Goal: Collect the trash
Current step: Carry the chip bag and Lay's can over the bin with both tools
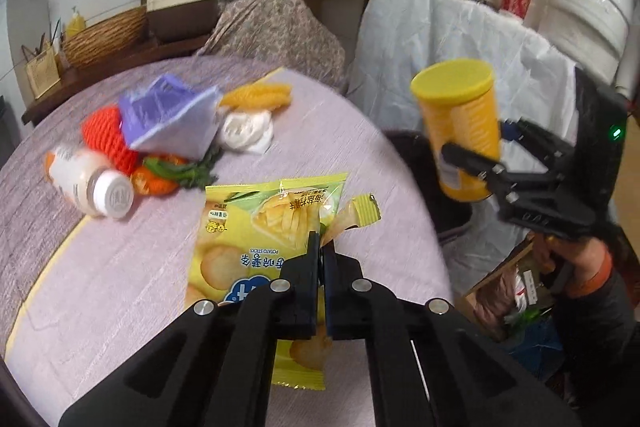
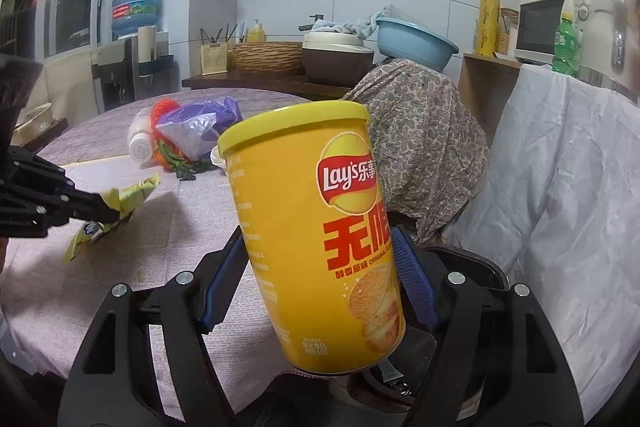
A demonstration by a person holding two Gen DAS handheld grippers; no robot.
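Observation:
My left gripper (image 1: 321,247) is shut on a yellow potato-stick snack bag (image 1: 256,227) and holds it just above the round table's purple cloth (image 1: 100,287). My right gripper (image 2: 320,259) is shut on a yellow Lay's chip can (image 2: 316,239), held tilted beyond the table's edge above a dark bin (image 2: 472,267). The can (image 1: 460,127) and right gripper (image 1: 472,163) also show at the right of the left wrist view. The bag (image 2: 116,207) and left gripper (image 2: 108,213) show at the left of the right wrist view.
At the table's far side lie a white bottle (image 1: 88,183), a purple plastic bag (image 1: 168,115), red and orange knitted items (image 1: 108,139), a white wad (image 1: 246,131) and a yellow wrapper (image 1: 256,97). Covered furniture (image 1: 440,39) stands behind the bin (image 1: 448,195).

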